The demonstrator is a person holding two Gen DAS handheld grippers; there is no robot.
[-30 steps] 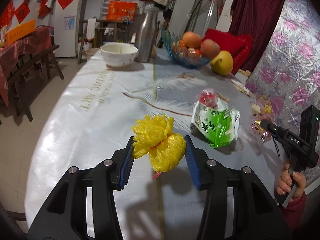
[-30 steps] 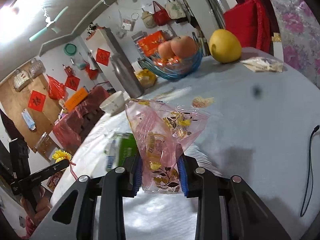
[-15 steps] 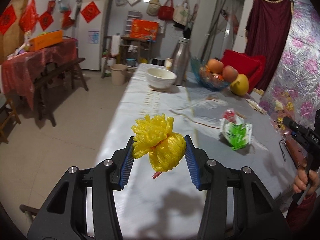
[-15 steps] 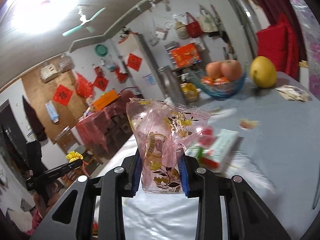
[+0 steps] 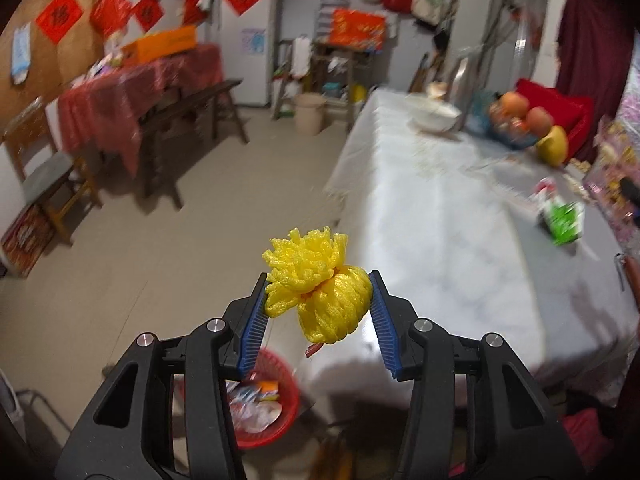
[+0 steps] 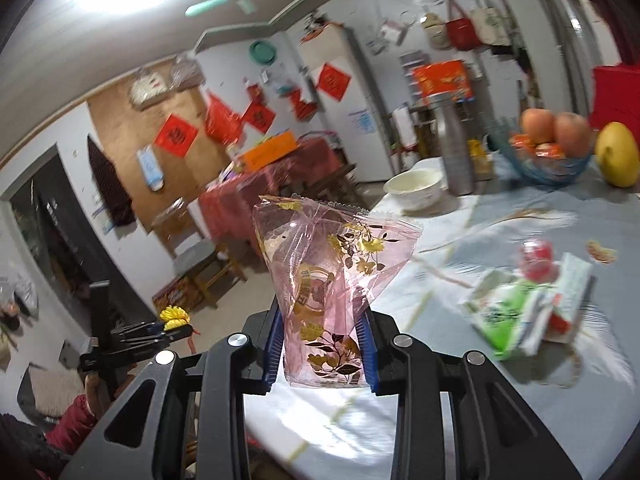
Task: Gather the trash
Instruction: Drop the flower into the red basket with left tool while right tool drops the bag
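Above red basket (image 5: 267,400), clamped yellow net (image 5: 320,286).

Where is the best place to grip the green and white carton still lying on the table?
Judging from the right wrist view, the green and white carton lies tipped on its side on the table, crumpled. Coming from above, close across its narrow middle, where the flat sides face outward. The red wrapper sits close behind it, so keep to the near half.

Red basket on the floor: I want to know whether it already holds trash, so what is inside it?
The red basket holds crumpled whitish and orange wrappers. The left gripper, shut on the yellow foam net, covers much of it, so the rest is hidden.
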